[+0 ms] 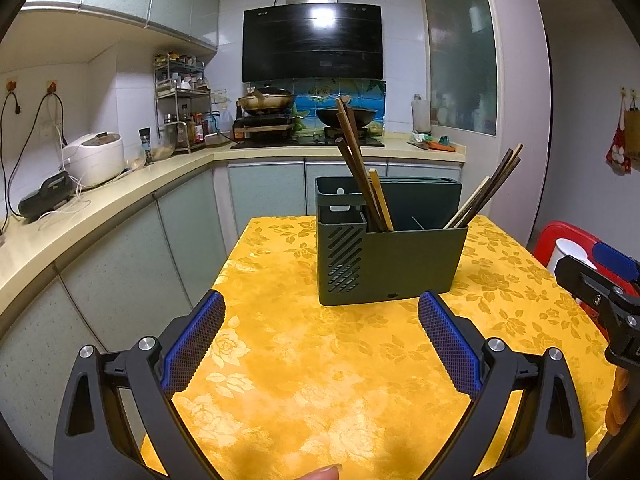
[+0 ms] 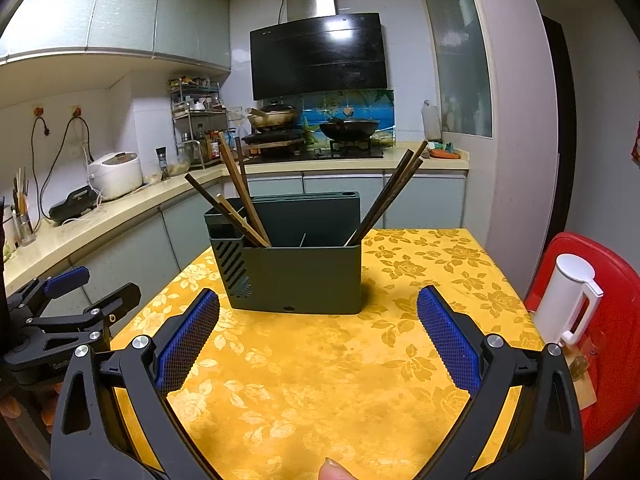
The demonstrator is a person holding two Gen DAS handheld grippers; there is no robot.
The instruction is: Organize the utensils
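Utensil holder beyond both spread, empty tools.

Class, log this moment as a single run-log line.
left gripper: open, empty | right gripper: open, empty | chopsticks: two bundles in green utensil holder | holder on yellow tablecloth

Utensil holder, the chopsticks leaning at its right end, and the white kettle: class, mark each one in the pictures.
utensil holder (image 2: pixel 304 280), right wrist view, on its plain front wall.
chopsticks (image 2: pixel 394 188), right wrist view, midway up the dark sticks.
white kettle (image 2: pixel 562 300), right wrist view, on its body.
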